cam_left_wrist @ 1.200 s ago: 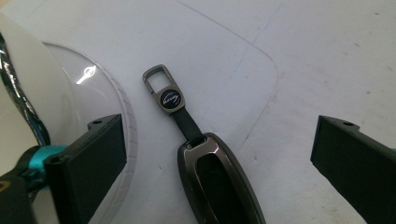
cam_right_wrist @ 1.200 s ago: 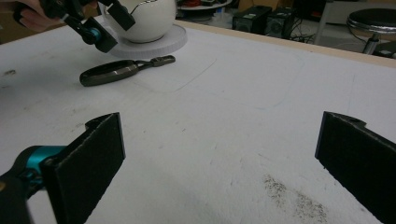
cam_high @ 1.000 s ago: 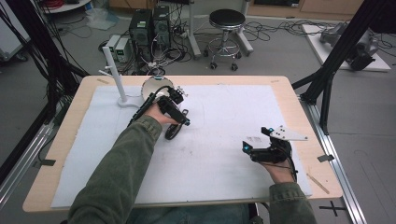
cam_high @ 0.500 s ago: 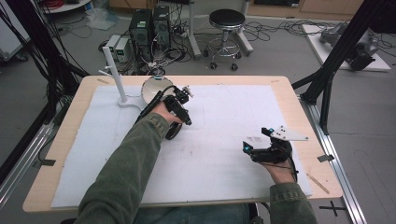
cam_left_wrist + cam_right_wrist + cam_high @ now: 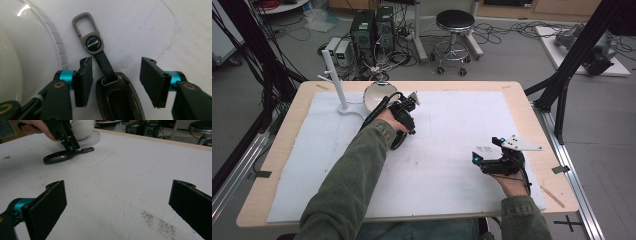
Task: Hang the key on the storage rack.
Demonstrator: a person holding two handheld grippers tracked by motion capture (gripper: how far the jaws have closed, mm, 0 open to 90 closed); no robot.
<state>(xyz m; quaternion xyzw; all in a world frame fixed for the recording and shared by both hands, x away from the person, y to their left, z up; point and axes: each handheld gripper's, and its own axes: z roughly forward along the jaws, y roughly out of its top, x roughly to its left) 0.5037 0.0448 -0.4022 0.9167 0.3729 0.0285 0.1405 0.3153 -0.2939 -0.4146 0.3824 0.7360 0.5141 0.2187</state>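
Resting near the table's (image 5: 282,150) front right, right gripper (image 5: 490,156) with jaws spreading wide over bare white mat (image 5: 452,150). Farther off, hovering low at the mat's far left, left gripper (image 5: 115,83) with jaws parted, straddling a dark key fob (image 5: 120,100) lying flat, strap and clasp (image 5: 91,37) pointing beyond, just beside a white bowl (image 5: 30,50).

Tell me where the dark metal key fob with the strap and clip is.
The dark metal key fob lies on the white mat at the table's far left, between the left gripper's open fingers, beside the white bowl.
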